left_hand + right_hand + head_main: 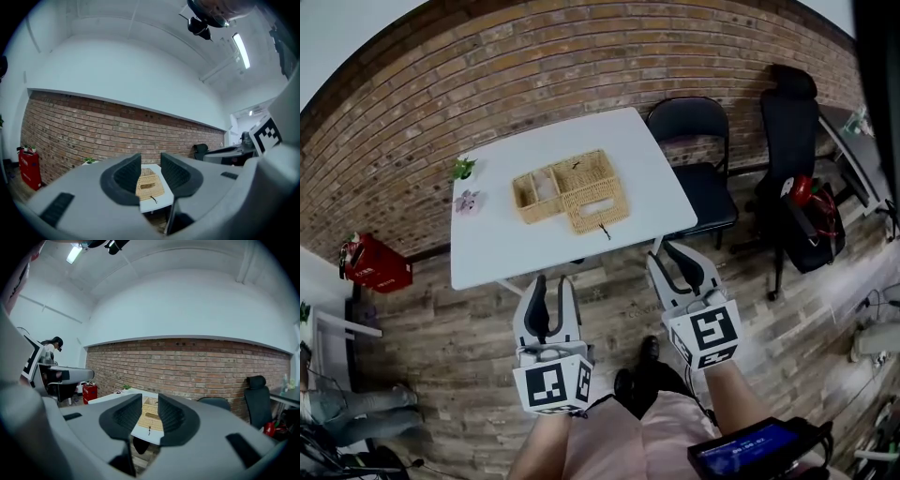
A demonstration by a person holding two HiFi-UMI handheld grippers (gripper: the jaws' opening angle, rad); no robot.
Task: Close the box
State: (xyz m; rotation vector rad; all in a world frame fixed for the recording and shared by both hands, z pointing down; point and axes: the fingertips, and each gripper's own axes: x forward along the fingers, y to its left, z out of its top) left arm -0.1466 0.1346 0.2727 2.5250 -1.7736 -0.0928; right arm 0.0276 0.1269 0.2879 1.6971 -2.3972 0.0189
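Note:
A woven wicker box [558,185] with several compartments sits on the white table [487,244]. Its lid [598,211] lies folded open on the near side, with a small dark clasp hanging at its edge. Both grippers hover over the wooden floor, short of the table's near edge and apart from the box. My left gripper [551,289] is open and empty; the box [149,186] shows far off through its gap [151,161]. My right gripper [677,253] is also open and empty, and it too frames the box [151,417] between its jaws [150,399].
A small green plant [463,169] and a pink trinket [468,202] stand at the table's left edge. A black folding chair [698,159] and an office chair [792,131] stand to the right. A red container [375,264] sits by the brick wall. A person [51,345] stands far left.

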